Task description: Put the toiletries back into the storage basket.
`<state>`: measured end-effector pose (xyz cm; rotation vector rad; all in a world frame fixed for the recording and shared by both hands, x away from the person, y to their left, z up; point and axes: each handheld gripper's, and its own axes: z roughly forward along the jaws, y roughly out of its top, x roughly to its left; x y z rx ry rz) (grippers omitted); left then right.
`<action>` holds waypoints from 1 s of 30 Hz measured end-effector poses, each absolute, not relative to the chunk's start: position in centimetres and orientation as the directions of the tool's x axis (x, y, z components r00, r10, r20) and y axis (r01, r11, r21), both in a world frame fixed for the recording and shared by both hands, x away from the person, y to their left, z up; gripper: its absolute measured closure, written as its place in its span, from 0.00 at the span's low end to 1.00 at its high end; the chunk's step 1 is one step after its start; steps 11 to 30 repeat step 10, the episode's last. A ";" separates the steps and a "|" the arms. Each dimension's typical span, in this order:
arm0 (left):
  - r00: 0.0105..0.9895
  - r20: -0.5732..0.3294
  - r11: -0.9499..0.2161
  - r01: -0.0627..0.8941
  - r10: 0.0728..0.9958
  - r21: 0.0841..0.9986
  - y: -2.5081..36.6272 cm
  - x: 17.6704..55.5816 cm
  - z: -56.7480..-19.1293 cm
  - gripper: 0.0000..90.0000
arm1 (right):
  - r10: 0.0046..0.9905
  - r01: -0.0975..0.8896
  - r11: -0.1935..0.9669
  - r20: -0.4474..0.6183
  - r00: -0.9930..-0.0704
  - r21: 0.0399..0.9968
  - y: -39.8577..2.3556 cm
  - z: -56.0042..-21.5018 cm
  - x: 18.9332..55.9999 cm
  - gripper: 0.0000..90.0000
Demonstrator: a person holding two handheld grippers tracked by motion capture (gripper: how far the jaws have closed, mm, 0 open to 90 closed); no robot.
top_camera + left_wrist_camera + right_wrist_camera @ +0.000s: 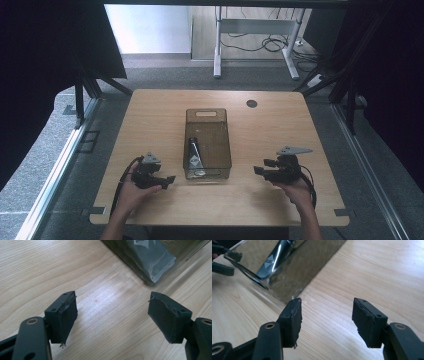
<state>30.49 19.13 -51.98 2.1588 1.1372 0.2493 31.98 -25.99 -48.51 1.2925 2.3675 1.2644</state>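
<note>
- Two grippers sat low over the table, the left gripper [165, 181] and the right gripper [261, 170], each held in a person's hand, jaws pointing inward toward the bin between them.
- Both stood wide apart with only bare wood between the pads: the left gripper [112, 320] and the right gripper [327, 322] each carried black, flat, rubbery pads with frayed edges.
- Just ahead of both sets of jaws stood the bin [218, 145], a rectangular, smoke-tinted, see-through plastic container with rounded corners and a slot handle at its far end.
- Inside the bin lay one pouch [194, 155], slim, dark and glossy, with a white diamond mark, along the wall nearer the left gripper; its crimped silver end [162, 267] showed through that wall.
- Through the right gripper's camera, the pouch [274, 257] gleamed behind the reflective bin wall [312, 267].
- Beneath them, the table [150, 120] was pale wood-grain with rounded corners and a dark round cable hole [251, 103] beyond the bin.
- Farther off were grey carpet, a white desk frame [255, 30] and loose cables.
</note>
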 end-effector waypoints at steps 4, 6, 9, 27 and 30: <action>0.601 -0.138 -0.390 0.659 0.787 0.644 19.1 30.5 -52.0 0.27 | 0.762 0.622 0.256 0.242 -0.601 0.740 -26.2 -49.0 31.9 0.46; 0.604 -0.138 -0.392 0.656 0.785 0.645 19.1 30.4 -51.9 0.27 | 0.765 0.609 0.259 0.225 -0.603 0.750 -26.3 -49.0 31.8 0.46; 0.608 -0.137 -0.392 0.651 0.782 0.650 19.0 30.4 -51.8 0.27 | 0.770 0.600 0.244 0.224 -0.598 0.762 -26.6 -49.2 31.6 0.45; 0.610 -0.136 -0.393 0.649 0.781 0.652 19.0 30.4 -51.7 0.27 | 0.773 0.604 0.245 0.223 -0.593 0.758 -26.7 -49.4 31.6 0.44; 0.610 -0.136 -0.393 0.649 0.781 0.652 19.0 30.4 -51.7 0.27 | 0.773 0.604 0.245 0.223 -0.593 0.758 -26.7 -49.4 31.6 0.44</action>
